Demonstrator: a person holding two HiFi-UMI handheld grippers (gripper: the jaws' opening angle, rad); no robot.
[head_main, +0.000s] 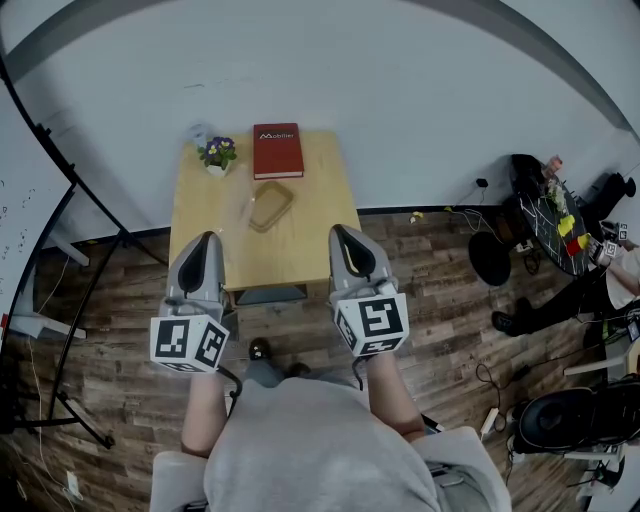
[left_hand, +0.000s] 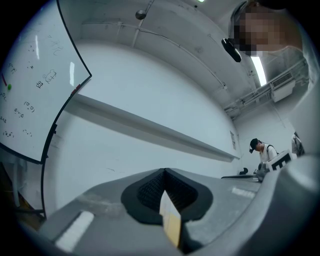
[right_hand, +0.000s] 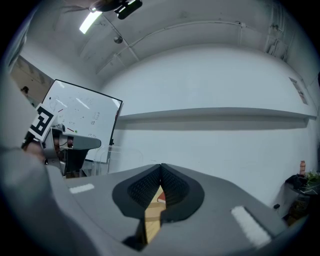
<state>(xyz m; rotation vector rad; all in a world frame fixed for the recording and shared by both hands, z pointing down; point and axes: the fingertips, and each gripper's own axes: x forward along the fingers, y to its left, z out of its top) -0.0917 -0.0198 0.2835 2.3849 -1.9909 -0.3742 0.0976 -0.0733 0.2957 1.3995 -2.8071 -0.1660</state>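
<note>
Wooden light-coloured table (head_main: 300, 252) stands below you against the white wall. Your left gripper (head_main: 207, 238) hangs over its near left corner with the jaws pressed together and nothing between them (only a sliver of tabletop shows past the pads). Your right gripper (head_main: 340, 231) hangs over the near right edge, its jaws also closed and empty. Shallow tan rectangular tray (head_main: 270, 206) lies mid-table, beyond both tips and apart from them. Red hardcover book (head_main: 277, 151) and small pot of purple flowers (head_main: 217, 154) sit at the far edge.

One shallow tray (head_main: 270, 206), tan or perhaps clear, lying flat and skewed, mid-way along the table (head_main: 200, 235) before me.
</note>
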